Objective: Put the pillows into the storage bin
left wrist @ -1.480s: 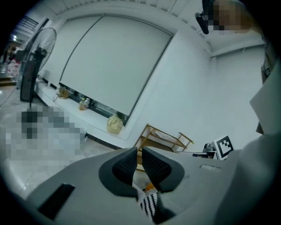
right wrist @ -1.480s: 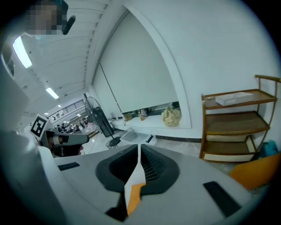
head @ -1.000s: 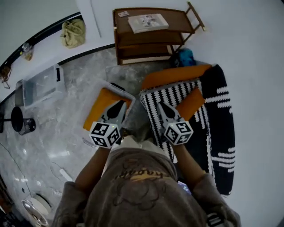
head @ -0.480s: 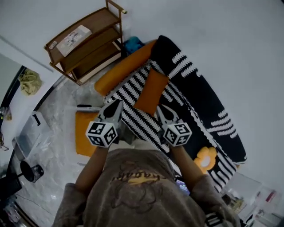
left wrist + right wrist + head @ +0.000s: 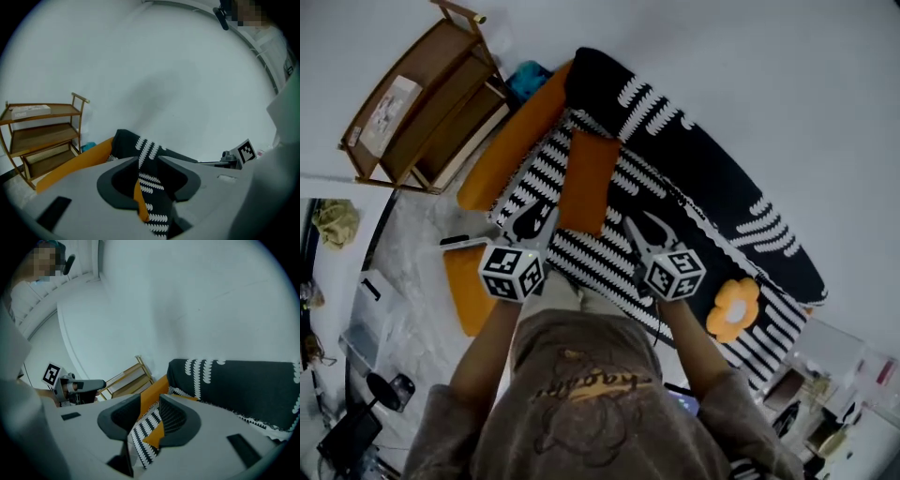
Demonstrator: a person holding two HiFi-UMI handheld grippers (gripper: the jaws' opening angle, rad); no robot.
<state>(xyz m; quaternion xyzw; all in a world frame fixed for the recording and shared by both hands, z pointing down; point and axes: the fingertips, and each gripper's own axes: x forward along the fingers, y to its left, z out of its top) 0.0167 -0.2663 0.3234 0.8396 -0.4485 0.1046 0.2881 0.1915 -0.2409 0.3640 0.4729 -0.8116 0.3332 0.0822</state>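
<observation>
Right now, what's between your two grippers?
In the head view, the near end of the orange pillow lies between left gripper and right gripper. Their jaws have just been opening, empty.

Soft, even, fairly dim indoor light with a cool grey-green cast throws only a faint shadow on the wall [image 5: 164, 70], while every view bulges fisheye-fashion, both gripper views darkening to black corners with softly blurred foregrounds.
</observation>
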